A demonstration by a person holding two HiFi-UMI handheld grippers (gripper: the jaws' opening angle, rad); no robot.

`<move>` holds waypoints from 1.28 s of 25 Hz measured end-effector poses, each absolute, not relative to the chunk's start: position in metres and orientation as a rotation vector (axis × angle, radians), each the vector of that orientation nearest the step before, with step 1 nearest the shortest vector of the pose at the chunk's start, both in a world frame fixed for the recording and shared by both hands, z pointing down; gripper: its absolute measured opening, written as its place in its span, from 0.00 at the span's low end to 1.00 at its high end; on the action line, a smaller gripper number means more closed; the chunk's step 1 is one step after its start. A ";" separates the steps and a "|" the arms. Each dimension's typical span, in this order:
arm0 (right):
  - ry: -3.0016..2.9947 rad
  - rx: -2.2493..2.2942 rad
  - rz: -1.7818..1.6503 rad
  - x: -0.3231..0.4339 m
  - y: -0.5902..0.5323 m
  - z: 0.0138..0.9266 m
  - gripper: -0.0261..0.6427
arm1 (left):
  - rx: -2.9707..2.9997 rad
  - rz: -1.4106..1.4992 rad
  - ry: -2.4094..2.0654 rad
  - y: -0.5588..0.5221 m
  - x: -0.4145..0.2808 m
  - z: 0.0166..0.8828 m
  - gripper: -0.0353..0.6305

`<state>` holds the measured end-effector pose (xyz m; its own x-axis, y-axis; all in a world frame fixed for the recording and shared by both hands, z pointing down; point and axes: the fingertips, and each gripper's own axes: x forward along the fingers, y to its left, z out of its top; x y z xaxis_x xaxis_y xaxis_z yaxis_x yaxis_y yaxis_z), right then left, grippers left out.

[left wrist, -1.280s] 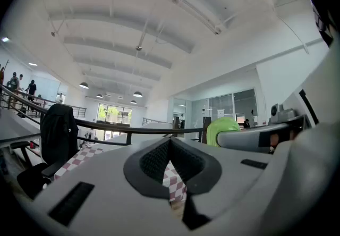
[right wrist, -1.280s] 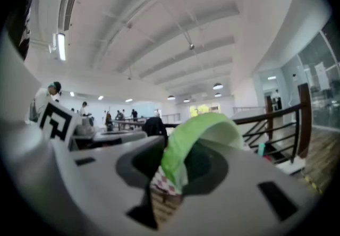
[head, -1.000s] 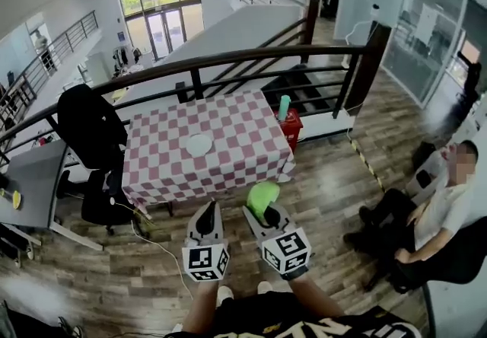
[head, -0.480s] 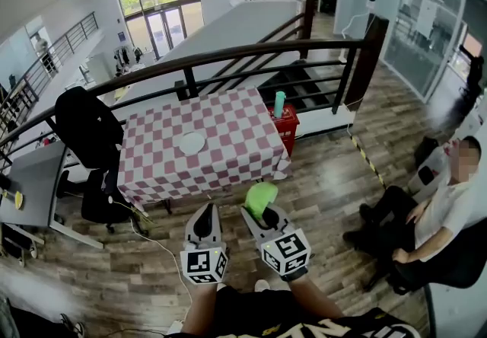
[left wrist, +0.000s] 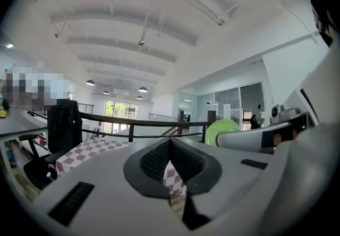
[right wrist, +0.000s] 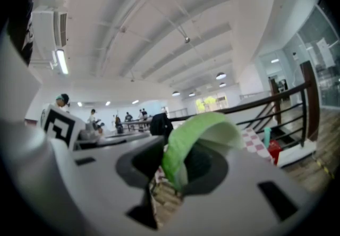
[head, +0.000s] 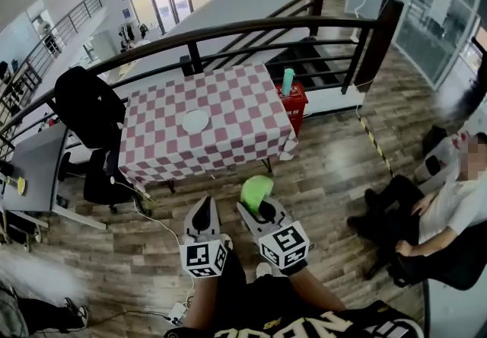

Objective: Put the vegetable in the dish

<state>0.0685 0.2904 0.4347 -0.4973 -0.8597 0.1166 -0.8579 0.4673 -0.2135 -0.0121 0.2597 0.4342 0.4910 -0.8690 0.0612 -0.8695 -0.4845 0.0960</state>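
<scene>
A light green leafy vegetable [head: 256,191] sticks up out of my right gripper [head: 257,209], whose jaws are shut on it; the right gripper view shows the vegetable [right wrist: 194,139] pinched between the dark pads. My left gripper [head: 203,216] hangs beside it on the left, shut and holding nothing, its pads [left wrist: 159,159] pressed together. Both are held over the wooden floor, short of the table. The white dish [head: 195,121] lies on the red-and-white checked table [head: 251,112], left of its middle. The vegetable [left wrist: 222,125] also shows at the right in the left gripper view.
A black office chair [head: 90,117] stands at the table's left. A dark railing [head: 228,33] runs behind the table. A red box [head: 295,103] with a teal bottle [head: 288,81] sits at its right. A seated person [head: 445,207] is at the far right. A grey desk [head: 30,176] is at the left.
The view has shifted a little and the table sits slightly higher in the picture. Both grippers keep their places side by side, the vegetable still held in the right one.
</scene>
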 end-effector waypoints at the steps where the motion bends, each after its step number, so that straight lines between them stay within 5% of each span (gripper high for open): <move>1: 2.684 -1.580 -0.397 0.069 0.284 0.439 0.21 | 2.609 -0.004 -1.528 0.255 -0.014 0.435 0.08; 27: 2.805 -1.504 -0.319 -0.069 0.084 0.421 0.21 | 2.499 -0.075 -1.481 0.043 -0.149 0.444 0.08; 32: 2.807 -1.457 -0.573 -0.065 0.065 0.454 0.21 | 2.417 -0.061 -1.473 0.025 -0.144 0.477 0.08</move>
